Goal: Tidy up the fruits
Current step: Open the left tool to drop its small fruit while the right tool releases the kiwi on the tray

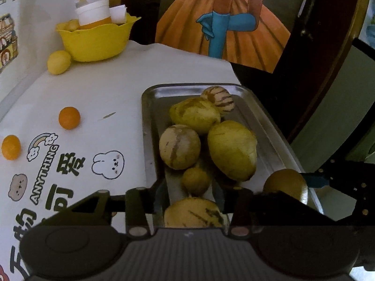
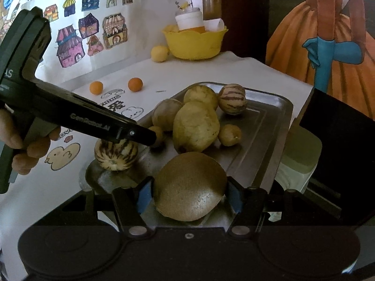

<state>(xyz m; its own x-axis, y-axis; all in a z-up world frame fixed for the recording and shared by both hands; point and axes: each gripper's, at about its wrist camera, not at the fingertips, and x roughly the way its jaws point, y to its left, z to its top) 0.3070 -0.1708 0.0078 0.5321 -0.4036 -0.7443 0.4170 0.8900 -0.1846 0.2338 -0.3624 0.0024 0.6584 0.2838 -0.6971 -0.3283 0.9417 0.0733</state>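
Pinching a brown fuzzy kiwi [image 2: 189,187], the right tool [image 2: 189,193] hangs over the silver metal tray [image 2: 269,126]. The left tool [image 1: 191,201] is spread around a yellow-green striped melon [image 1: 193,213] in the tray's near end, without touching it.

My table [image 1: 112,89] wears a white cloth printed with cartoon animals and lettering, and on it the metal tray [image 1: 150,107] sits toward the right edge. Two small oranges, one [image 1: 69,118] nearer the tray and one [image 1: 10,147] farther left, lie apart on the cloth. At the far end a yellow bowl [image 1: 96,41] stands with a lemon [image 1: 58,62] just beside it.
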